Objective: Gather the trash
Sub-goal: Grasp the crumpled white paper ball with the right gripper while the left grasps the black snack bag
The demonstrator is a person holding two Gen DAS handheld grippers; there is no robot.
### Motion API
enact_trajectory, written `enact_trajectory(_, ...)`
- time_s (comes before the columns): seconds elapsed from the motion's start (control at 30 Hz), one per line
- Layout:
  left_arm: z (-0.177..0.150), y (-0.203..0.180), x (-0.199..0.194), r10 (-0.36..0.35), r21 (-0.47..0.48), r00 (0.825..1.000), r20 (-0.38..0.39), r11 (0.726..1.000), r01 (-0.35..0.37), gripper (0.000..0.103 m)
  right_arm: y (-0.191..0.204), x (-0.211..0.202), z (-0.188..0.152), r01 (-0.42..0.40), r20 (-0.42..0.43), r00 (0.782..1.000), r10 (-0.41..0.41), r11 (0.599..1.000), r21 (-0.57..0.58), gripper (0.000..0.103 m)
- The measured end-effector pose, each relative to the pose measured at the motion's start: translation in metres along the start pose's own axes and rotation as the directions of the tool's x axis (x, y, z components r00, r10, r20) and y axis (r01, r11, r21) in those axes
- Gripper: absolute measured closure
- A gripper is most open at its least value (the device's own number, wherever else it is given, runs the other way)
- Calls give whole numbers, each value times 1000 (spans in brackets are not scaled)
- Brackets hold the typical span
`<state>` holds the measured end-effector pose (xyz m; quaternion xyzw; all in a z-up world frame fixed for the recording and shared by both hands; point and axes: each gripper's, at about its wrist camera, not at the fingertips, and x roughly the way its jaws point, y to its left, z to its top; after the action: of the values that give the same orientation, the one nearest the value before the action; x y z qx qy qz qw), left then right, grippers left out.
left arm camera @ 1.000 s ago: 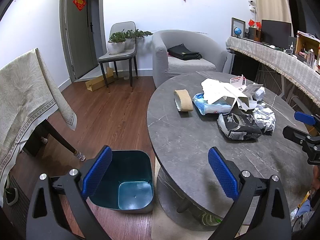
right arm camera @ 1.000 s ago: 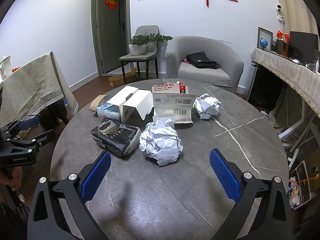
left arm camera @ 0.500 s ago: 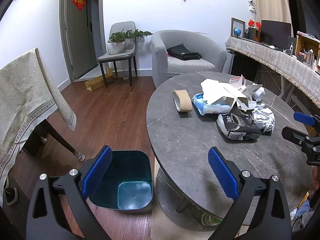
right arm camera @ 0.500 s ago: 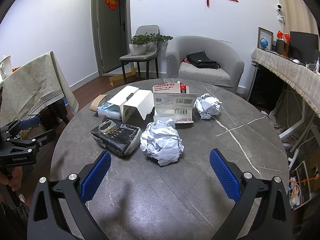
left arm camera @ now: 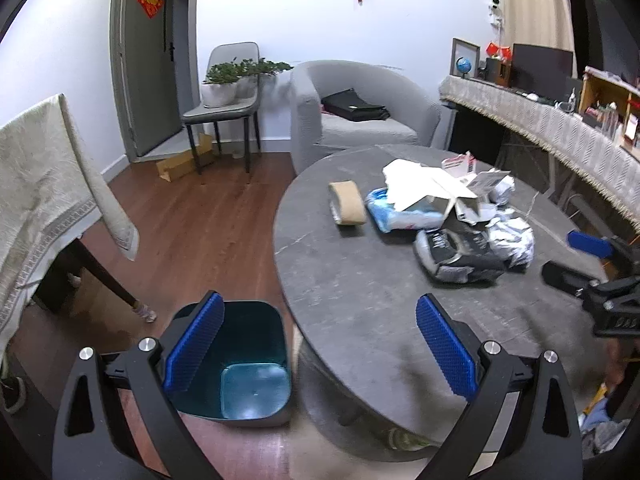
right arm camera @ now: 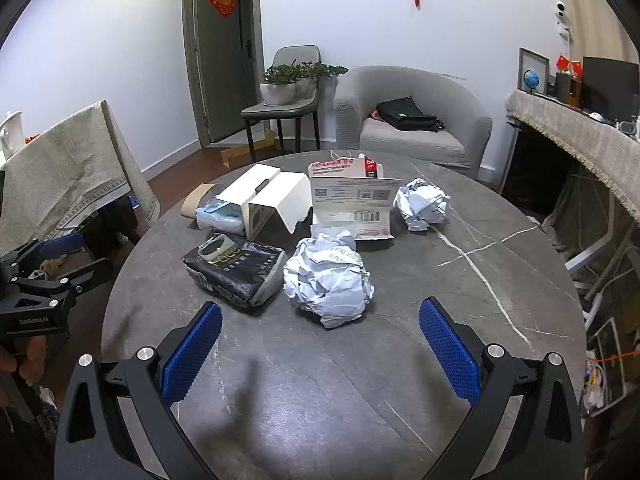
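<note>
Trash lies on a round grey table [right arm camera: 360, 380]: a black packet [right arm camera: 234, 270], a crumpled paper ball [right arm camera: 328, 280], a second paper ball [right arm camera: 420, 204], a white torn box [right arm camera: 268, 200], a printed carton [right arm camera: 352, 204], a blue tissue pack [left arm camera: 396, 212] and a tape roll [left arm camera: 346, 202]. A teal bin [left arm camera: 248, 360] stands on the floor by the table's left edge. My right gripper [right arm camera: 320, 354] is open just short of the near paper ball. Over the bin and table edge, my left gripper [left arm camera: 320, 346] hangs open and empty.
A cloth-draped table [left arm camera: 44, 200] stands left of the bin. A grey armchair [right arm camera: 412, 120] and a chair with potted plants [right arm camera: 292, 92] sit behind the round table. A draped counter [right arm camera: 580, 140] runs along the right. A hand [right arm camera: 16, 360] holds the left gripper's handle.
Both grippers drifted only slightly; the trash pile looks a touch nearer in the right wrist view. Nothing was taken hold of or let go.
</note>
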<state>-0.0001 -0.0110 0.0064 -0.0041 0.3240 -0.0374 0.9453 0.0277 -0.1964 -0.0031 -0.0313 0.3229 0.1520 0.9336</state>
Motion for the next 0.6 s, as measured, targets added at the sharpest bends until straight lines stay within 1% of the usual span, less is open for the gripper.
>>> enact_trajectory(0.17, 3, -11, 1, -28, 26, 1000, 5, 999, 28, 5, -4, 6, 4, -8, -18, 1000, 9, 1000, 22, 4)
enact_trajectory(0.2, 4, -12, 2, -34, 27, 999, 3, 999, 34, 5, -6, 7, 6, -7, -21, 1000, 7, 1000, 27, 5)
enact_trajectory(0.27, 6, -15, 4, -56, 24, 998, -2, 998, 56, 5, -9, 11, 8, -8, -36, 999, 10, 999, 42, 15)
enact_trajectory(0.33, 8, -19, 5, -74, 27, 997, -2, 997, 74, 5, -12, 16, 10, -2, -50, 999, 5, 999, 49, 19)
enact_trajectory(0.4, 9, -23, 7, -88, 37, 996, -5, 995, 88, 5, -14, 19, 11, 1, -61, 998, 2, 999, 54, 19)
enact_trajectory(0.6, 13, -33, 18, -150, 64, 988, -34, 986, 152, 5, -17, 31, 17, -22, -90, 996, 28, 998, 65, 24)
